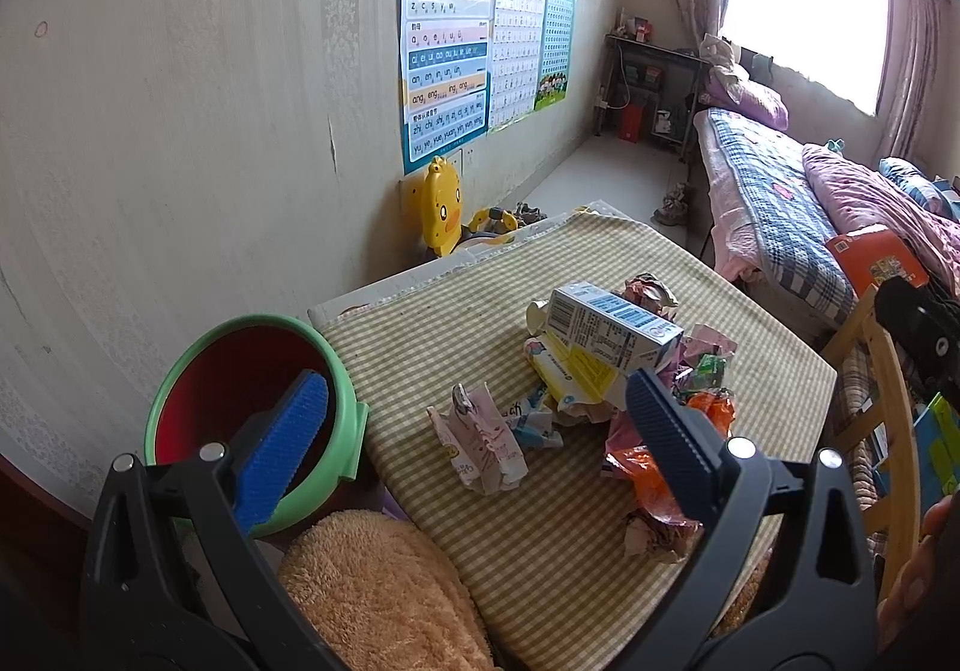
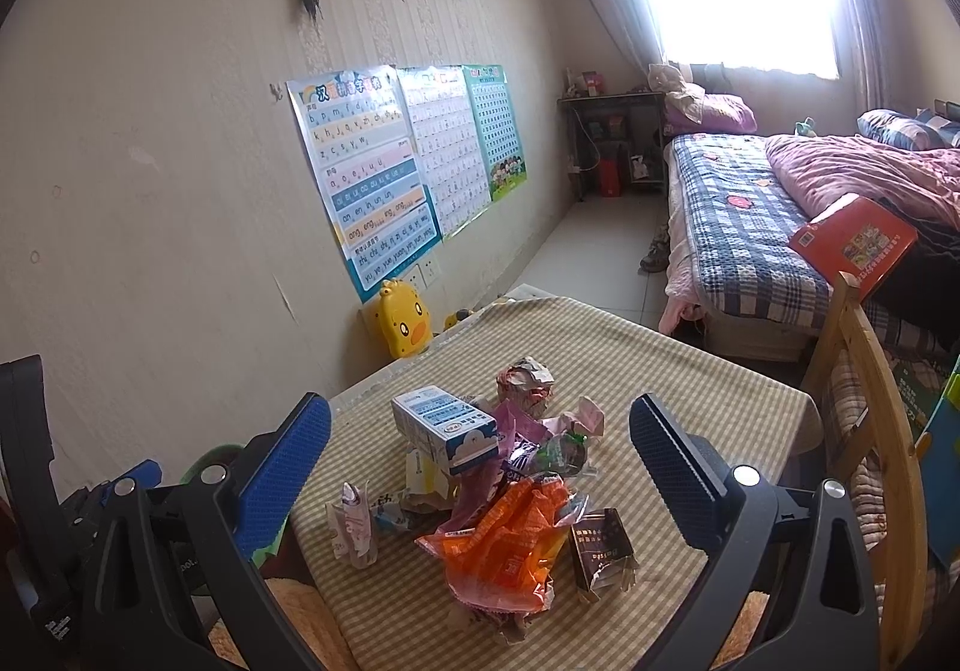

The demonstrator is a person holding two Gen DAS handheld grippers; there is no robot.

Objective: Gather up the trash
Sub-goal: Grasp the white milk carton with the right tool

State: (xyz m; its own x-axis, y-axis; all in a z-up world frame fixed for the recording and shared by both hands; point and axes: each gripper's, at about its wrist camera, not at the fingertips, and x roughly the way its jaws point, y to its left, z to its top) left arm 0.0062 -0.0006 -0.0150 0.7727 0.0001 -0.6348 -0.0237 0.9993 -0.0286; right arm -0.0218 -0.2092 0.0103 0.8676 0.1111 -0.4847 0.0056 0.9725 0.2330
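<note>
A heap of trash lies on the checked tablecloth (image 1: 540, 563): a blue-and-white carton (image 1: 606, 323) on top, a crushed pink carton (image 1: 480, 443) at the near left, orange wrappers (image 1: 651, 470) and crumpled paper. My left gripper (image 1: 474, 431) is open and empty, hovering before the heap. A red bucket with a green rim (image 1: 240, 389) stands left of the table, behind the left finger. In the right wrist view, my right gripper (image 2: 477, 461) is also open and empty over the heap. There the orange wrapper (image 2: 510, 545), a brown packet (image 2: 600, 551) and the carton (image 2: 450, 425) lie between its fingers.
A fuzzy orange cushion (image 1: 372, 581) sits at the table's near left corner. A wooden chair (image 2: 888, 431) stands to the right of the table. A yellow duck toy (image 2: 405, 323) leans on the postered wall, and a bed (image 2: 750, 227) lies beyond.
</note>
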